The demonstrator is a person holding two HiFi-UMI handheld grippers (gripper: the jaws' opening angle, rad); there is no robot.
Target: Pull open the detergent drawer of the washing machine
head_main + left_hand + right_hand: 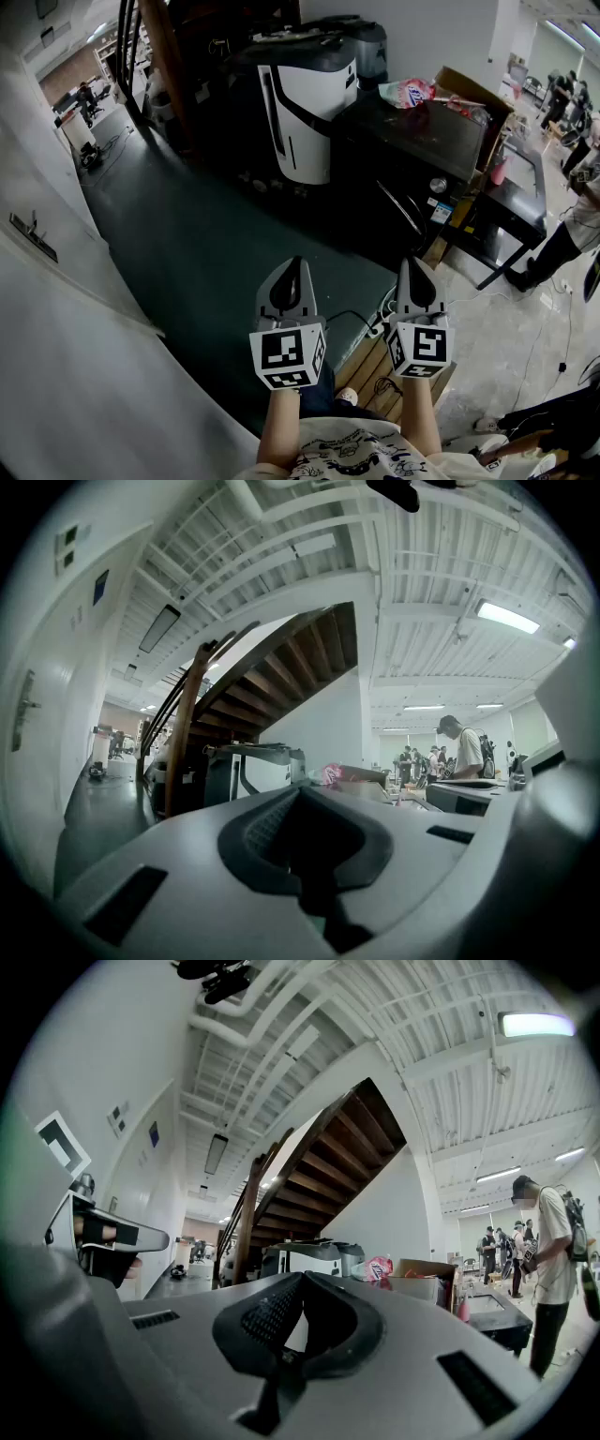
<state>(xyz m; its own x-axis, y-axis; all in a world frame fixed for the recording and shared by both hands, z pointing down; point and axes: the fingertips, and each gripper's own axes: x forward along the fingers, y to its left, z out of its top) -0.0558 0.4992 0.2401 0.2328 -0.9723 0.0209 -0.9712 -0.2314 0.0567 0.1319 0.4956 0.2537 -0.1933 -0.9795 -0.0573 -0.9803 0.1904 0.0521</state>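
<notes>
A white machine with a black top (pixel 307 112) stands far ahead on the dark floor; its detergent drawer cannot be made out from here. It shows small in the left gripper view (pixel 251 761) and the right gripper view (pixel 305 1258). My left gripper (pixel 293 266) and right gripper (pixel 416 266) are held side by side near my body, level and pointing toward the machine, well short of it. Both are shut with nothing between the jaws, as the left gripper (pixel 298 794) and right gripper (pixel 302 1277) show in their own views.
A wooden staircase (pixel 164 56) rises at the back left, beside a white wall (pixel 56 309). A black table (pixel 441 141) to the machine's right carries a pink bag (pixel 408 92) and a cardboard box (pixel 469 94). A wooden pallet (pixel 375 370) with cables lies by my feet. People stand at right (pixel 562 244).
</notes>
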